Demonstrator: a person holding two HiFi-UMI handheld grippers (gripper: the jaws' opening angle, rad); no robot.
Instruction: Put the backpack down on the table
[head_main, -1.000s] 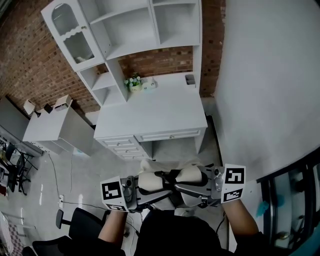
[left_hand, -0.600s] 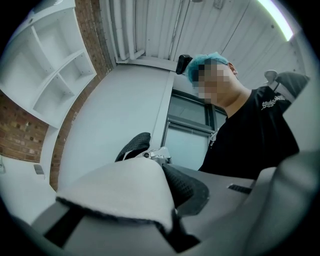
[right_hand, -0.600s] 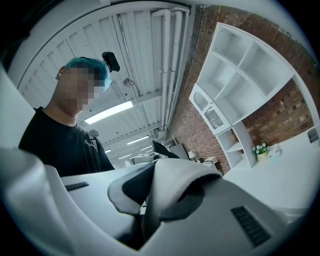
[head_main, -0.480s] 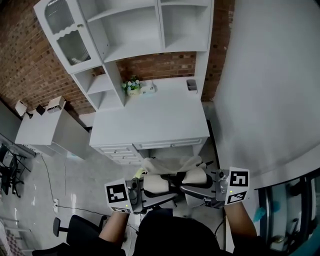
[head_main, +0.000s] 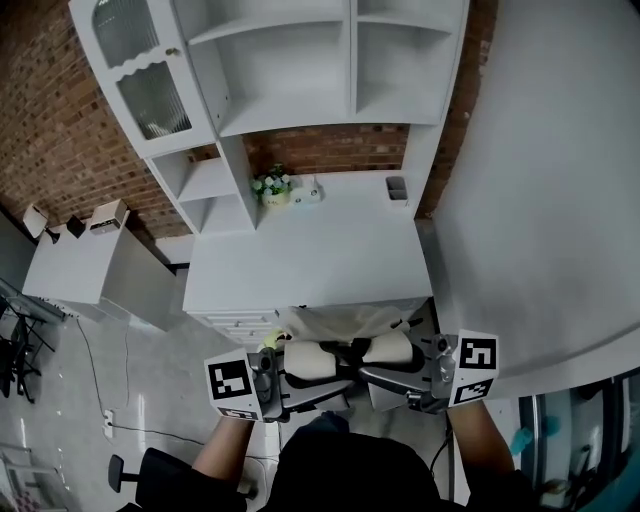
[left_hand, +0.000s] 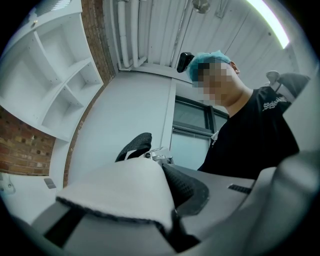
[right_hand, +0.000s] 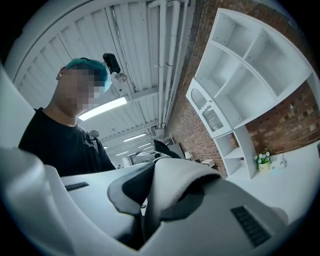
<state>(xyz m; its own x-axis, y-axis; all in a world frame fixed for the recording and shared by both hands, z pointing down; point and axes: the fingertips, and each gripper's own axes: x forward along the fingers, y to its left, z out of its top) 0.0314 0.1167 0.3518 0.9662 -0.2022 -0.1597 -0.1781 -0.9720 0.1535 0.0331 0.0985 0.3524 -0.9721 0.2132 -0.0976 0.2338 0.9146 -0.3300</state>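
Note:
A cream backpack (head_main: 338, 322) with black trim hangs in front of me, held by its two padded shoulder straps. My left gripper (head_main: 272, 376) is shut on the left strap (left_hand: 117, 192), whose white padding and black mesh edge fill the left gripper view. My right gripper (head_main: 422, 372) is shut on the right strap (right_hand: 175, 186). Both grippers sit level, side by side, just short of the front edge of the white table (head_main: 310, 262). The bag's lower body is hidden below the straps and my arms.
A white hutch (head_main: 300, 70) with open shelves stands on the back of the table. A small flower pot (head_main: 268, 187) and a grey holder (head_main: 397, 188) sit by the brick wall. A grey cabinet (head_main: 85, 285) stands left; a white wall (head_main: 540, 200) is on the right.
The table has come closer and now reaches down to the backpack's top in the head view. Both grippers keep their hold on the straps, side by side as before.

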